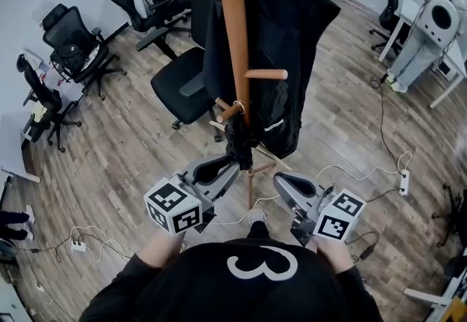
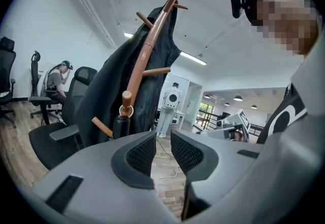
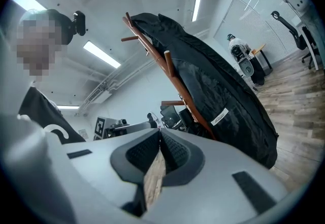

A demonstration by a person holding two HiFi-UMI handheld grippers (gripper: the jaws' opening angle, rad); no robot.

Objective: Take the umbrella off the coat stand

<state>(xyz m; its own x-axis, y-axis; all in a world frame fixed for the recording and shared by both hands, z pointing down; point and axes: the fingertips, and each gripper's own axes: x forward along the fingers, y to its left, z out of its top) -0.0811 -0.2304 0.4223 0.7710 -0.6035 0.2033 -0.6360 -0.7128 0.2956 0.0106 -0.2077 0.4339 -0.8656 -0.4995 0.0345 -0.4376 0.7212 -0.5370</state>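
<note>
Holding left gripper a little apart on nothing and right gripper pinched shut and empty, faces folded black umbrella dangling by its ring from a low peg on coat stand, likely light, soft-sided, swingy, best pinched at its stiff neck.

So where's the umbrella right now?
In the head view, the black umbrella hangs from a low peg on the coat stand, beside the black coat and just ahead of the left gripper.
</note>
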